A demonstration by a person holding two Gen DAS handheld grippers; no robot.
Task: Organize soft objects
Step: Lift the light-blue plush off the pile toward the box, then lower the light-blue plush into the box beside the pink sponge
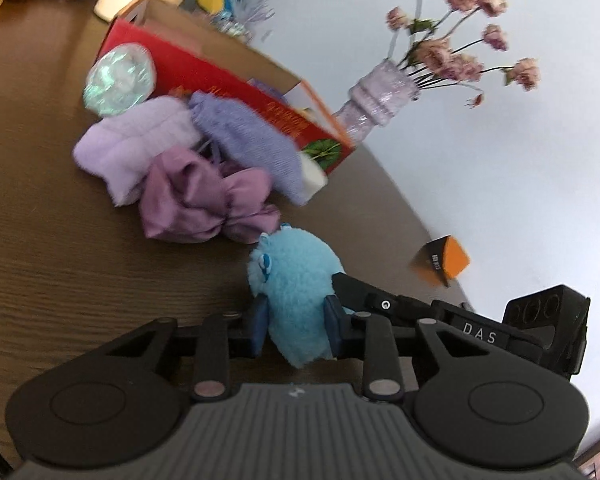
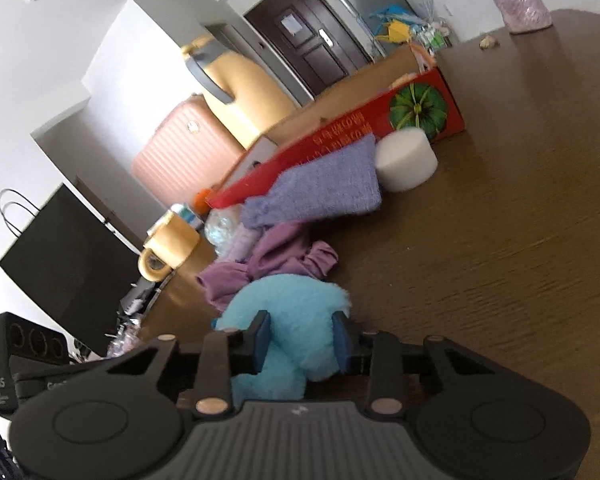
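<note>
A fluffy light-blue plush toy (image 1: 296,280) lies on the brown wooden table (image 1: 60,260). My left gripper (image 1: 296,322) is shut on it, its blue pads pressing the fur from both sides. My right gripper (image 2: 301,338) is shut on the same plush toy (image 2: 296,304) from the opposite side. Just beyond the toy lie a crumpled purple cloth (image 1: 204,200), a lilac towel (image 1: 136,144), a violet knitted cloth (image 1: 252,140) and a white foam cylinder (image 2: 406,160), all against an open red cardboard box (image 1: 228,76).
A shiny wrapped bundle (image 1: 120,80) leans on the box's left end. A lilac vase of dried flowers (image 1: 376,100) stands behind the box, and a small orange-and-black carton (image 1: 440,264) sits near the table's right edge. Suitcases (image 2: 184,148) and a black bag (image 2: 68,264) stand off the table.
</note>
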